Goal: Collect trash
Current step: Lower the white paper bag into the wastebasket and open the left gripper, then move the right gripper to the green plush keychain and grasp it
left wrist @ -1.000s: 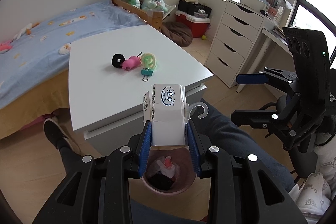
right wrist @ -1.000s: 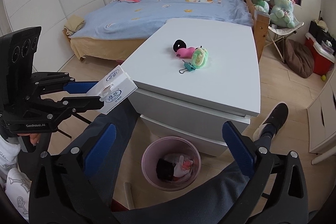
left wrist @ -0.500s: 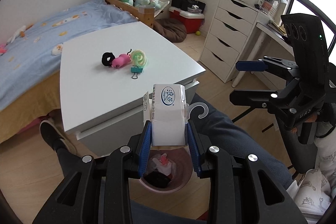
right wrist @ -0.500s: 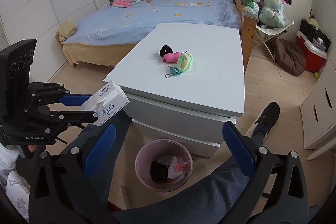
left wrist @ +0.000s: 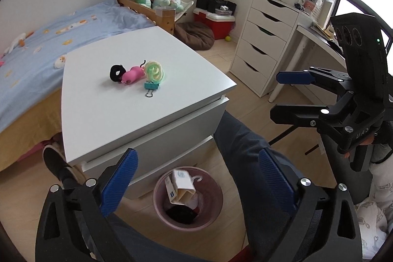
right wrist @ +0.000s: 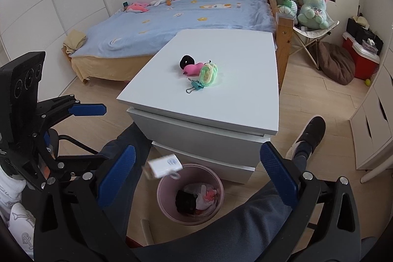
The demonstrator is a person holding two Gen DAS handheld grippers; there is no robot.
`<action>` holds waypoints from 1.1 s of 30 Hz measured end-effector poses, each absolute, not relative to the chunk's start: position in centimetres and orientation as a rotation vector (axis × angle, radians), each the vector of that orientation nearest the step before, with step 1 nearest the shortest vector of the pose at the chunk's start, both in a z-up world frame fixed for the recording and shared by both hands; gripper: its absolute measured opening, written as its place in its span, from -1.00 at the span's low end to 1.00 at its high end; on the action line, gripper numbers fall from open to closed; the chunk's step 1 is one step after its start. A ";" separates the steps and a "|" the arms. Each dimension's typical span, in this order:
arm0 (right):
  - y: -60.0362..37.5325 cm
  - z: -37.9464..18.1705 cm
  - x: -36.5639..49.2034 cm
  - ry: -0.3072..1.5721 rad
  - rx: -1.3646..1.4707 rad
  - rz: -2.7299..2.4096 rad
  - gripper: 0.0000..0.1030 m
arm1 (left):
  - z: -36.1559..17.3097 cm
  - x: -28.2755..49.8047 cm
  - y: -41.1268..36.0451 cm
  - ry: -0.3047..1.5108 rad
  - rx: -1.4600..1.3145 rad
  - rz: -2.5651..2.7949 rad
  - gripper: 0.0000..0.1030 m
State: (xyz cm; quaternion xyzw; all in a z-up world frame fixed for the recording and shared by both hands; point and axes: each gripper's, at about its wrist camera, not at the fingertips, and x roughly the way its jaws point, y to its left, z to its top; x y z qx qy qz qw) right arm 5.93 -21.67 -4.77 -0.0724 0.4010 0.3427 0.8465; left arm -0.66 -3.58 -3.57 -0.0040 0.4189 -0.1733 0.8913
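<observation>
Pink plastic marks my target: the trash bin [left wrist: 188, 198] stands on the floor between my knees, just in front of the white table [left wrist: 137, 90], and I keep both tools over it so anything let go falls straight in. The small white carton [left wrist: 183, 186] is in the air at the bin's mouth — in the left view it hangs inside the rim's outline, in the right view it shows tilted and blurred just above the near edge [right wrist: 163, 165]. Nothing grips it. My left hand-held gripper [left wrist: 196, 178] has its blue pads spread wide apart, one on each side of the bin, with only air between them. My right hand-held gripper [right wrist: 196, 174] is spread just as wide and holds nothing; I keep it off to the side, I judge, so it does not block the drop.

Inside the bin lie a dark lump and some white and pink scraps, so the carton has a soft landing.

On the table sit four small things in a cluster: a black ring-shaped piece [left wrist: 116, 73] touching a pink toy [left wrist: 132, 75], a pale green coil [left wrist: 154, 71] beside that, and a teal binder clip [left wrist: 151, 86] just in front of the coil. Whether any of these counts as trash I cannot tell — they look more like keepsakes. If they do, the clip's wire loops offer the easiest pinch.
</observation>
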 end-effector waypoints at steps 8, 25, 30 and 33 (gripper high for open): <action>-21.2 -5.1 5.8 0.855 -0.157 0.733 0.94 | -4.0 -0.4 -2.4 0.889 -0.039 -0.319 0.85; -18.7 -4.4 8.2 0.855 -0.197 0.757 0.94 | -3.4 1.2 0.3 0.881 -0.088 -0.262 0.85; -17.1 -3.7 10.8 0.872 -0.213 0.758 0.94 | -3.0 2.3 1.2 0.873 -0.085 -0.242 0.85; -16.2 -3.3 12.4 0.883 -0.217 0.765 0.94 | -2.7 3.0 1.6 0.872 -0.082 -0.236 0.85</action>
